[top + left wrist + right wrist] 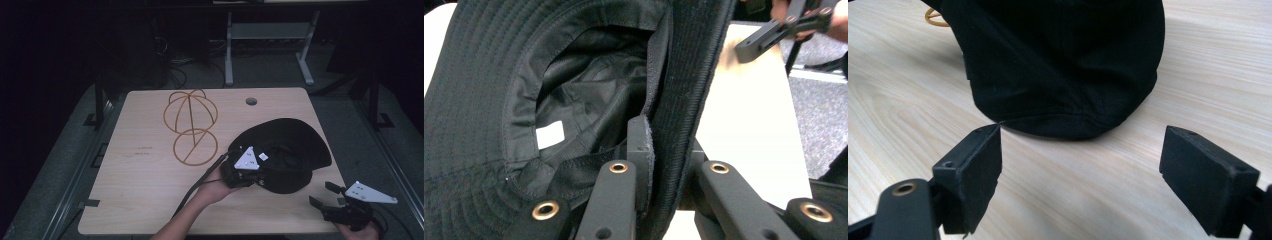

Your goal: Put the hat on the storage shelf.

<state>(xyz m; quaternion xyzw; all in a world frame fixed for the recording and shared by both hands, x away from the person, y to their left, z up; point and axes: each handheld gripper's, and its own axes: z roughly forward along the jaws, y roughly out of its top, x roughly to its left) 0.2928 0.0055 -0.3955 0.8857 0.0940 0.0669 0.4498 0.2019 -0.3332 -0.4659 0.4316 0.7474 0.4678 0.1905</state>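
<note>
A black bucket hat (292,142) lies on the right half of the wooden table (145,195). My left gripper (260,175) comes in from the hat's near left side and is shut on its brim. In the left gripper view the stitched brim (681,90) runs up between the jaws of my left gripper (664,145), and the hat's inside with a white label (550,135) faces the camera. My right gripper (321,194) stands open near the table's front right corner, apart from the hat. In the right gripper view the hat (1063,65) sits just beyond my right gripper (1080,165).
A gold wire hat frame (190,125) lies left of the hat, toward the table's back. A round cable hole (251,101) sits near the far edge. Beyond the table stand the grey legs of another desk (229,55) on a dark floor.
</note>
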